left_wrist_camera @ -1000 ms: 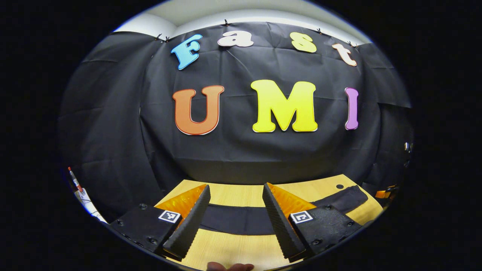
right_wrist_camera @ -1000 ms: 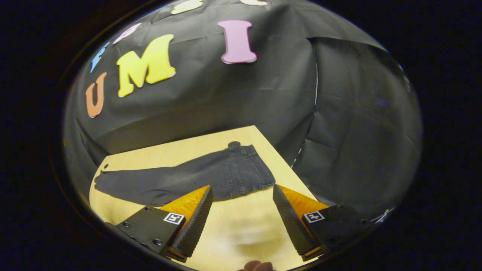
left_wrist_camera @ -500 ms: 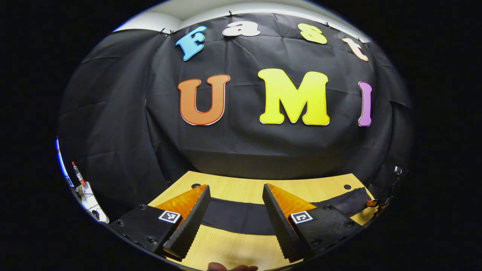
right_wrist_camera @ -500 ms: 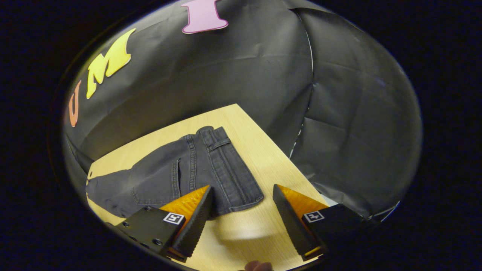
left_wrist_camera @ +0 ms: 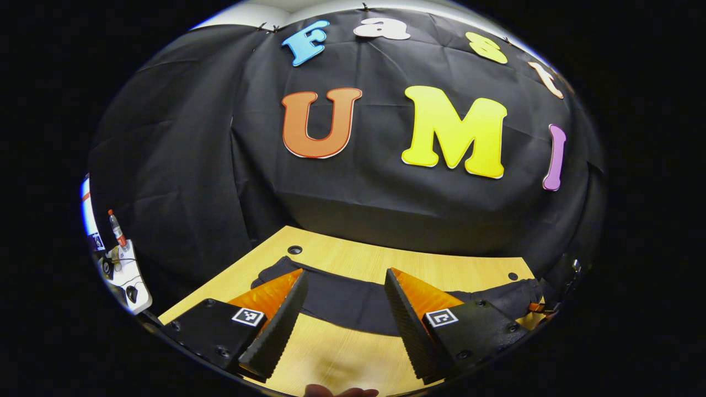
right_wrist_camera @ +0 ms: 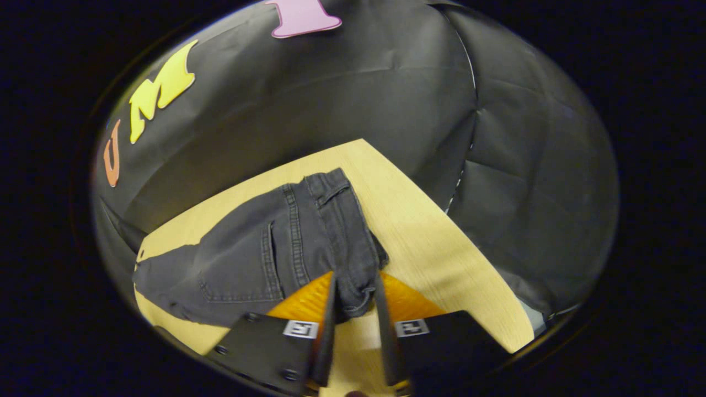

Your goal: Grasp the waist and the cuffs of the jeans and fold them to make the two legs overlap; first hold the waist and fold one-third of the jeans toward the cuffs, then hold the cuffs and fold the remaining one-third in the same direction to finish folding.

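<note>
Dark grey jeans (right_wrist_camera: 265, 248) lie flat across the wooden table (right_wrist_camera: 430, 231), legs overlapped. In the right gripper view the waistband (right_wrist_camera: 342, 220) runs toward me, and my right gripper (right_wrist_camera: 354, 300) is shut on its near corner, the cloth bunched between both fingers. In the left gripper view the jeans (left_wrist_camera: 342, 298) stretch as a dark band across the table (left_wrist_camera: 353, 262), with the cuff end (left_wrist_camera: 270, 273) at the left. My left gripper (left_wrist_camera: 345, 284) hovers open just short of the leg, nothing between its fingers.
Black cloth walls close in the table at the back and the sides. The table has small round holes (left_wrist_camera: 294, 250) near its far corners. A white device with a small bottle (left_wrist_camera: 118, 242) stands off the table at the far left of the left gripper view.
My right gripper moved forward to the waistband corner and closed on it. My left gripper swung left, bringing the cuff end into view, and stayed open.
</note>
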`<state>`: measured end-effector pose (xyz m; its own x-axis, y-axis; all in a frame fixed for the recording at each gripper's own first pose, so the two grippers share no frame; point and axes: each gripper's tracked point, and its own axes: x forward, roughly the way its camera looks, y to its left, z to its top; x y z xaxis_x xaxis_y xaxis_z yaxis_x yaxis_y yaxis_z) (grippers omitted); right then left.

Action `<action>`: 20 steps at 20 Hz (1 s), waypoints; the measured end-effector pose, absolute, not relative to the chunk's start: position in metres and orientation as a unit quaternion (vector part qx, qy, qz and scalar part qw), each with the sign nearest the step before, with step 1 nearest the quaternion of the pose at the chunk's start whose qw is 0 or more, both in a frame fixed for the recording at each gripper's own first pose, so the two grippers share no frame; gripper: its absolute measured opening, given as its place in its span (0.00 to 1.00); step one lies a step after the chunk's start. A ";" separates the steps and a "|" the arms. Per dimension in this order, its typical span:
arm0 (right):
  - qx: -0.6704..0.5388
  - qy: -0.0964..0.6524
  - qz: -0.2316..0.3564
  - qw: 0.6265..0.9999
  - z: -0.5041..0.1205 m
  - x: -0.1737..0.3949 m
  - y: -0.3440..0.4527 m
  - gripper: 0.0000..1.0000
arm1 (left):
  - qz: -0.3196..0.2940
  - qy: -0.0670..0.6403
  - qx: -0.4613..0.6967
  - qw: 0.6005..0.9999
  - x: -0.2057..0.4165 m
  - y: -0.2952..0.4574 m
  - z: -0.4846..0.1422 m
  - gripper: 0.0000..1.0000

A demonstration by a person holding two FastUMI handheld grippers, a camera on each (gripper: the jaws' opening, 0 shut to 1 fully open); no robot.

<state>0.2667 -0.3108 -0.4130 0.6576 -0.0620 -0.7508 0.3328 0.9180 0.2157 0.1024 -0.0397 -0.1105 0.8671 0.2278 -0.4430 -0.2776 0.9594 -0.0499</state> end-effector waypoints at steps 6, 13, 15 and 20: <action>0.189 0.385 -0.121 0.895 -0.358 0.262 -0.308 0.19 | 0.134 0.195 -0.053 0.970 0.094 -0.012 -0.102 0.90; 0.131 0.296 -0.072 0.944 -0.207 0.281 -0.231 0.18 | 0.150 0.156 -0.050 0.975 0.076 0.052 -0.095 0.90; 0.103 0.273 -0.054 0.955 -0.174 0.289 -0.193 0.19 | 0.148 0.148 -0.049 0.977 0.067 0.070 -0.094 0.90; 0.023 0.229 0.022 0.973 -0.119 0.302 -0.042 0.19 | 0.124 0.095 -0.045 0.987 0.053 0.110 -0.068 0.90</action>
